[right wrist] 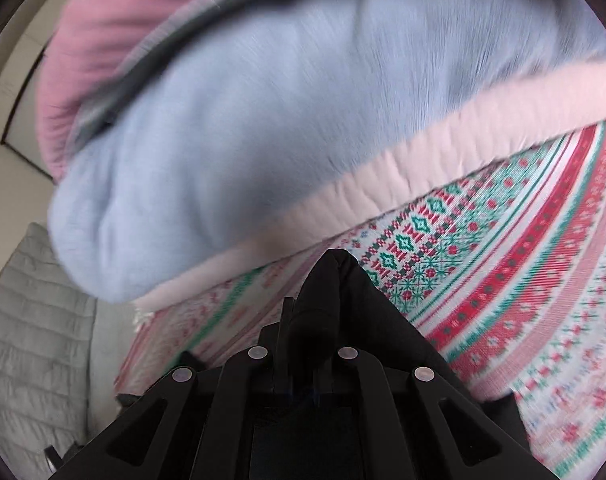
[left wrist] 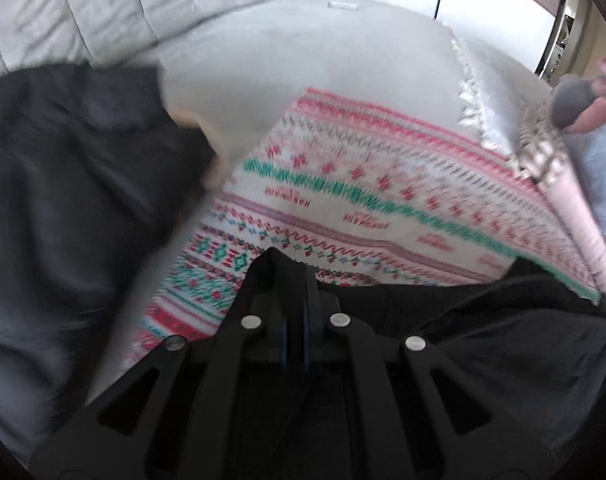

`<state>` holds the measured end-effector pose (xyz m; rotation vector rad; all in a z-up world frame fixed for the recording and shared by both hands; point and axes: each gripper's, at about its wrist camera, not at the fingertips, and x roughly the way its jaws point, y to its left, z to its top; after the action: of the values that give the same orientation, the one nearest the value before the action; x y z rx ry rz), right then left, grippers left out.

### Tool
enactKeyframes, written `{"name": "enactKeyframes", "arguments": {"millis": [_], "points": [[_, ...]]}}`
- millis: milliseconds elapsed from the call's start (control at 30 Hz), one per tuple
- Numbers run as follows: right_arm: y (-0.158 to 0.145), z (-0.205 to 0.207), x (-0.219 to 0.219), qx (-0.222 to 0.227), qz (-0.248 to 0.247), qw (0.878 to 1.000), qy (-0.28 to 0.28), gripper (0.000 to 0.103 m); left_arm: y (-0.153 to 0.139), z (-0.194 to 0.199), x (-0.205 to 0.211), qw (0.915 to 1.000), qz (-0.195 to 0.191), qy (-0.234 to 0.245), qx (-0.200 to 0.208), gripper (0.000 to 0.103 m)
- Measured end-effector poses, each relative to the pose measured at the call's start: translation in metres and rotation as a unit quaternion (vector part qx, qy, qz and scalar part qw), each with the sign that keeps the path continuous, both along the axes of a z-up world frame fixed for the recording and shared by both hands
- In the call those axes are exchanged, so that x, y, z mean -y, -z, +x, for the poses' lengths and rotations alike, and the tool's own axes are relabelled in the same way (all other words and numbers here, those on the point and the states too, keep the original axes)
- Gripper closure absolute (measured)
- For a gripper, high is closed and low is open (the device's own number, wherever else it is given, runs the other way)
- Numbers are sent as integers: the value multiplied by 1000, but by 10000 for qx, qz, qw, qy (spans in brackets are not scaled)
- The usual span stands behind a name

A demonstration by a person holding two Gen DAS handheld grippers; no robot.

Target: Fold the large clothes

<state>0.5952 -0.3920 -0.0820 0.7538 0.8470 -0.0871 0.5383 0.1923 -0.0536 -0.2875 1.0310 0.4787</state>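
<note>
Mid-fold, carrying step. My left hand-held gripper point(left wrist: 295, 280) is clamped shut on the black fabric garment point(left wrist: 483, 320), over the red-and-green patterned knit blanket point(left wrist: 383, 200). My right hand-held gripper point(right wrist: 323, 280) likewise pinches it. Next, I judge: lay both corners down level.

patterned blanket point(left wrist: 383, 200): knit-look cloth, matt, red and green bands on white
black garment point(left wrist: 483, 320): soft matt cloth
left gripper point(left wrist: 295, 280): matt black plastic, shiny metal rivets
right gripper point(right wrist: 323, 276): matt black plastic
blue fabric point(right wrist: 283, 100): fleecy, brushed nap
pink fabric point(right wrist: 123, 20): ribbed cloth
quilted cover point(left wrist: 103, 8): grey stitched cloth, matt
</note>
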Motion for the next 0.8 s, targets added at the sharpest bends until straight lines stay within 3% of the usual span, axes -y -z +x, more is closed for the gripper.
{"name": "enactKeyframes", "arguments": {"millis": [167,333,433,467,533,567,600,667,800], "points": [[23,14,-6,-185,-108,9998,27,98,21,14,-1,10000,-63,-9,-77,96],[22,21,-10,-374,-165,9992,30,94,11,18,0,9998,-139,73,-145,94],[4,21,0,-184,-20,9998,-114,88,-5,14,-7,9989,-458,120,25,85],[-3,18,4,-78,42,9999,-123,84,-12,12,-9,9980,-597,179,108,79],[-15,6,14,176,148,9997,-19,63,-23,7,-11,9969,-719,242,211,64],[-24,-6,21,355,85,9992,145,39,-29,4,-12,9967,-728,255,271,49],[-30,-15,24,471,1,9985,284,24,-37,-1,-13,9967,-693,241,350,40],[-42,-36,29,626,-188,9972,372,22,-51,-11,-16,9966,-635,217,486,40],[-44,-78,22,266,-191,9994,71,22,-70,-44,-11,9935,-909,294,614,39]]}}
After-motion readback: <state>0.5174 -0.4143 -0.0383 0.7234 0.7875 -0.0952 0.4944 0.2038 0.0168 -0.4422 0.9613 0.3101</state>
